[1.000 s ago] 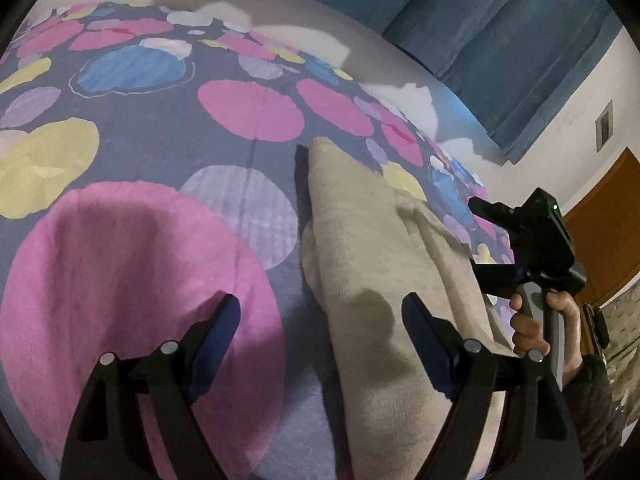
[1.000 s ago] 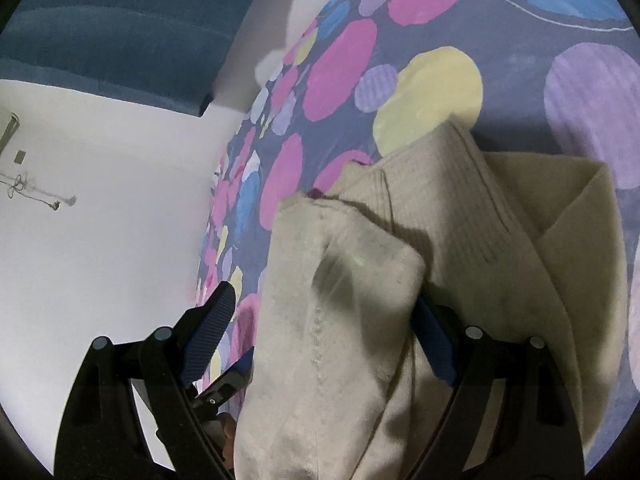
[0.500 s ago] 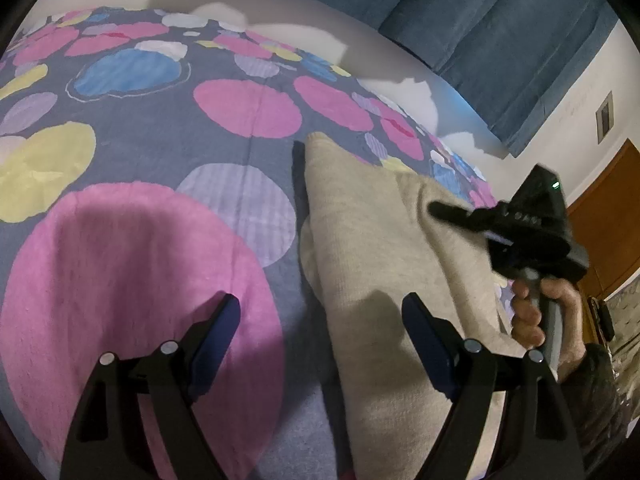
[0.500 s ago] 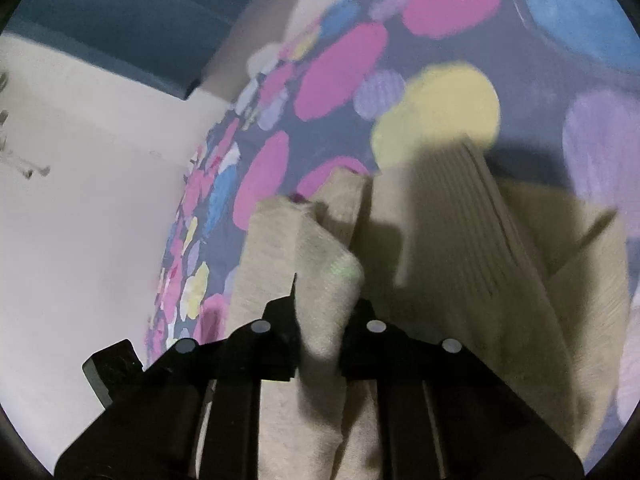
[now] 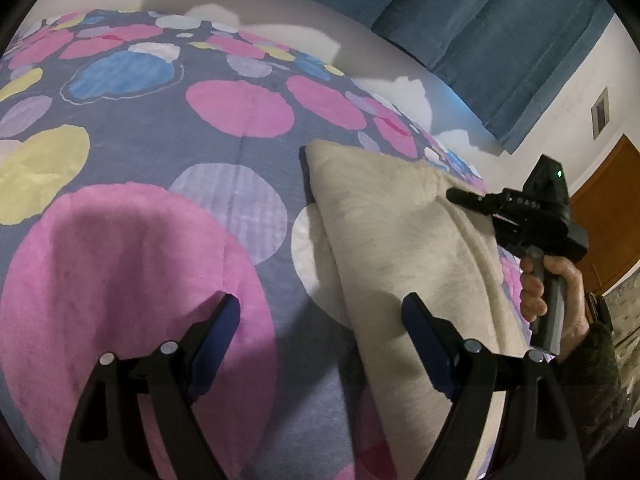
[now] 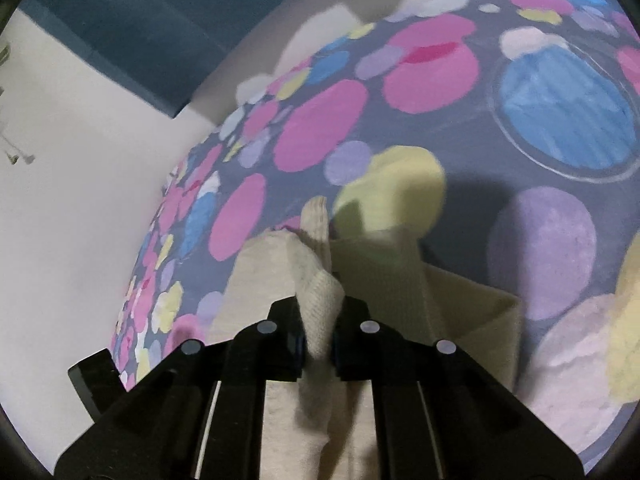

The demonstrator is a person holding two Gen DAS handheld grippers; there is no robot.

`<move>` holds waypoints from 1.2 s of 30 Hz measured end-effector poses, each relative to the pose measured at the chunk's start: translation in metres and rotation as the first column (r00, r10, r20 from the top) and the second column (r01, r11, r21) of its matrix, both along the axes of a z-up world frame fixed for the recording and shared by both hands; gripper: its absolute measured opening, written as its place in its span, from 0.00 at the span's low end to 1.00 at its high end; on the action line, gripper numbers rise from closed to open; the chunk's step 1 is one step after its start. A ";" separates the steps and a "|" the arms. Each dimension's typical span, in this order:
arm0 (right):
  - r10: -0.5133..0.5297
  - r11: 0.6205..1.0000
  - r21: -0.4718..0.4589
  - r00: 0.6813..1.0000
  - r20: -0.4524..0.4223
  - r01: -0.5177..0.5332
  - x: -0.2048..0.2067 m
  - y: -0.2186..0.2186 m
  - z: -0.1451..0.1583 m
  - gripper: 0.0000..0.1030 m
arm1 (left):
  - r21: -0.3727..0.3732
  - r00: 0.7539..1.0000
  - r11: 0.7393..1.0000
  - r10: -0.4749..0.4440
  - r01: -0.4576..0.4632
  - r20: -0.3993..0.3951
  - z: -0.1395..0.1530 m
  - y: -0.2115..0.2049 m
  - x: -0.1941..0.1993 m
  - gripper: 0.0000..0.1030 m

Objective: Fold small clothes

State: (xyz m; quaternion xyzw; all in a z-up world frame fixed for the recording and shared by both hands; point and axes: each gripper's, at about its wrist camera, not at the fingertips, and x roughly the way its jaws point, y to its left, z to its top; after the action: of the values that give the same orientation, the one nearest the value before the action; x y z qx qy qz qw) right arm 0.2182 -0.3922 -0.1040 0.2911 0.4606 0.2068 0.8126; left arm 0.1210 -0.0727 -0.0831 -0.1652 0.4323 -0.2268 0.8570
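Note:
A beige knitted garment [image 5: 392,240] lies on a bedspread with coloured circles [image 5: 160,168]. My right gripper [image 6: 319,344] is shut on a fold of the beige garment [image 6: 320,300] and holds its edge lifted off the bed. It also shows in the left wrist view [image 5: 456,195], at the garment's right side. My left gripper [image 5: 320,336] is open and empty. Its right finger [image 5: 424,332] is over the garment's near left edge and its left finger [image 5: 216,328] is over a pink circle.
Blue curtains [image 5: 480,20] hang behind the bed against a white wall. A brown door [image 5: 608,208] stands at the far right. The bedspread [image 6: 520,120] extends far to the left and back around the garment.
My right gripper closed on a fold of the beige garment and lifted it, raising the garment's right side. My left gripper stayed open and hardly moved.

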 end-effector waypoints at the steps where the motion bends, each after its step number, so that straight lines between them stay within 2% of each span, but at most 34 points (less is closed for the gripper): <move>1: -0.012 1.000 0.001 1.000 -0.001 0.012 -0.001 -0.004 -0.001 0.08 | 0.003 1.000 1.000 -0.002 0.002 0.002 0.000 -0.001 0.000 0.80; 6: -0.078 0.997 0.006 0.997 -0.020 0.078 0.000 -0.028 -0.010 0.08 | 0.011 1.000 1.000 -0.017 0.016 0.009 0.002 -0.004 -0.001 0.80; 10: -0.095 0.995 0.006 0.991 -0.093 0.096 0.004 -0.039 -0.036 0.08 | 0.023 0.999 0.999 -0.034 0.034 0.022 0.003 -0.008 -0.003 0.80; 14: -0.110 0.990 0.078 0.987 -0.119 0.120 0.002 -0.045 -0.047 0.09 | 0.026 0.999 0.999 -0.044 0.044 0.020 0.003 -0.009 -0.003 0.80; 17: -0.107 0.984 0.132 0.987 -0.123 0.123 -0.005 -0.050 -0.039 0.14 | 0.021 0.998 0.999 -0.045 0.045 0.031 0.004 -0.009 -0.005 0.80; 20: -0.118 0.974 0.182 0.986 -0.117 0.138 -0.030 -0.064 -0.020 0.21 | 0.016 0.998 0.999 -0.052 0.051 0.039 0.005 -0.008 -0.007 0.80; 22: -0.127 0.963 0.225 0.986 -0.111 0.150 -0.054 -0.075 -0.010 0.39 | 0.011 0.998 0.999 -0.053 0.053 0.046 0.006 -0.008 -0.009 0.80; 24: -0.137 0.950 0.266 0.983 -0.122 0.165 -0.086 -0.087 -0.003 0.45 | 0.009 0.997 0.999 -0.050 0.049 0.058 0.008 -0.008 -0.012 0.80; 30: -0.136 0.920 0.334 0.968 -0.210 0.202 -0.178 -0.099 -0.007 0.48 | -0.007 0.996 0.999 -0.052 0.053 0.068 0.015 -0.009 -0.031 0.80; 33: -0.129 0.901 0.373 0.958 -0.257 0.221 -0.208 -0.096 -0.015 0.49 | 0.021 0.992 0.996 -0.086 0.084 0.093 0.024 -0.016 -0.050 0.80; 36: -0.120 0.876 0.425 0.956 -0.267 0.229 -0.223 -0.092 -0.020 0.49 | 0.085 0.978 0.986 -0.154 0.143 0.140 0.032 -0.027 -0.078 0.80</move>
State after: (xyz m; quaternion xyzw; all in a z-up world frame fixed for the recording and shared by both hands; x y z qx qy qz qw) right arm -0.0051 -0.4840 -0.1242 0.5344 0.4635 0.1980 0.6785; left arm 0.0431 -0.1000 -0.0507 -0.0835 0.3877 -0.2856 0.8724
